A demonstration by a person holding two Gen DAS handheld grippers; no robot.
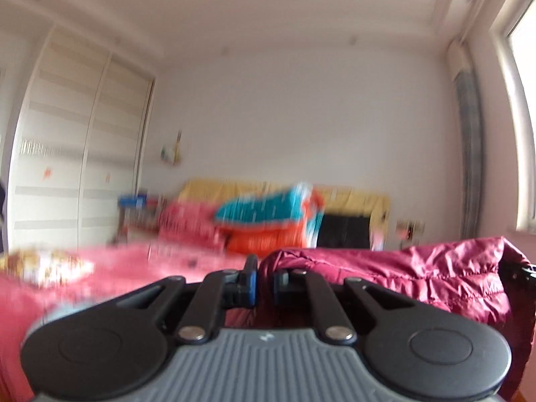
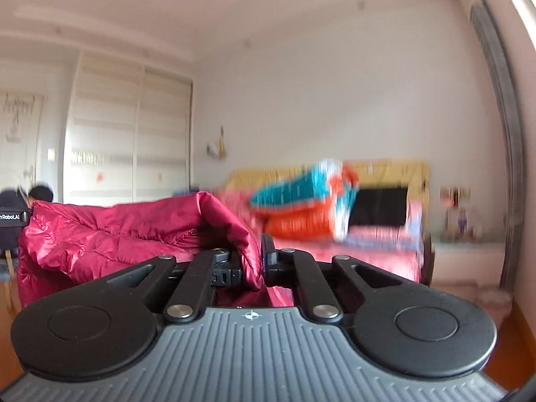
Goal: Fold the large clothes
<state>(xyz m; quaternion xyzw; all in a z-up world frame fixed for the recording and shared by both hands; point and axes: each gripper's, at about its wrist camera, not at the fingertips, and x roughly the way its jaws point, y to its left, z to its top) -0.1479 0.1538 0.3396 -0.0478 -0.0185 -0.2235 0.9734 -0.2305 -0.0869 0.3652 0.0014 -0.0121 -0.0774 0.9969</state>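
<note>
Two grippers, left and right, fingers clamped on crimson puffer jacket, stretched between them above bed.

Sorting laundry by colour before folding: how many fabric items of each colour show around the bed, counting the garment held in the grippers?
Dark red puffer jacket: 1
Teal quilt: 1
Orange quilt: 1
Yellow cover at the headboard: 1
Pink bedsheet: 1
Total: 5
</note>
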